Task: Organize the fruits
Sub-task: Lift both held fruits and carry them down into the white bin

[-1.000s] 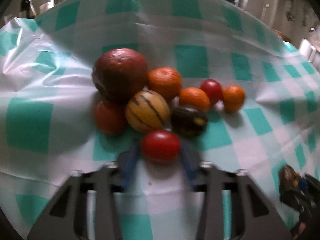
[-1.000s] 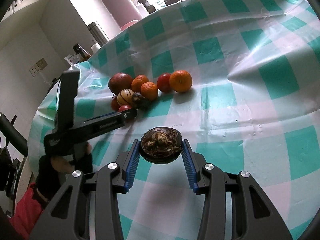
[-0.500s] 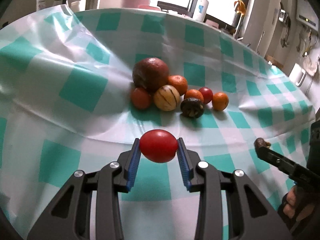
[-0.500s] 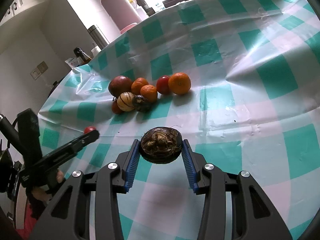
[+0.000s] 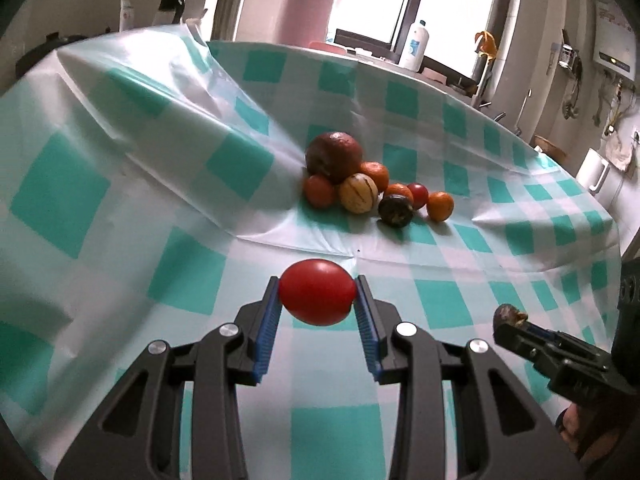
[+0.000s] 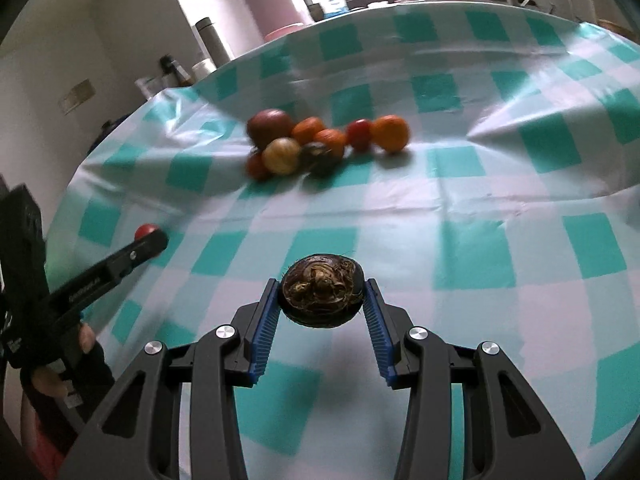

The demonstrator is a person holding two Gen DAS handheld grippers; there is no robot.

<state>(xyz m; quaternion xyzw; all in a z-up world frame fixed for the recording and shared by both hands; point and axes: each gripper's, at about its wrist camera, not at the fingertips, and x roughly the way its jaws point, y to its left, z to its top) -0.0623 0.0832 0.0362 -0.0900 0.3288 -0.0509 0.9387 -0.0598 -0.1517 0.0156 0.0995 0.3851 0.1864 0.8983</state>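
Since a second ago the left gripper (image 5: 317, 298) has drawn back from the fruit pile (image 5: 372, 188) with the red tomato (image 5: 317, 297) it was then closing around, so the pile now sits well ahead of it across the table (image 5: 120, 216), and the right gripper (image 6: 322, 298) has shifted a little, its view of the pile now blurred. The left jaws are clamped on the tomato, blue pads pressing on both its sides, and it hangs clear above the green-and-white checked cloth. The right jaws grip a dark, hairy brown fruit (image 6: 322, 295) the same way, also held off the cloth. The two grippers are side by side: the left wrist view shows the right gripper's tip with its brown fruit at the lower right edge, and the right wrist view shows the left gripper with the tomato at the far left, a hand (image 6: 60, 368) around its handle. The pile holds a large dark red fruit (image 5: 334, 157) at the back, a striped yellow one (image 5: 358, 193) in front of it, several orange ones, a small red one and a dark one (image 5: 395, 210), all touching or just beside each other. Beyond the table stand a pink flask (image 6: 270, 0), a steel bottle (image 5: 228, 6) and a white bottle (image 5: 416, 46) by the window
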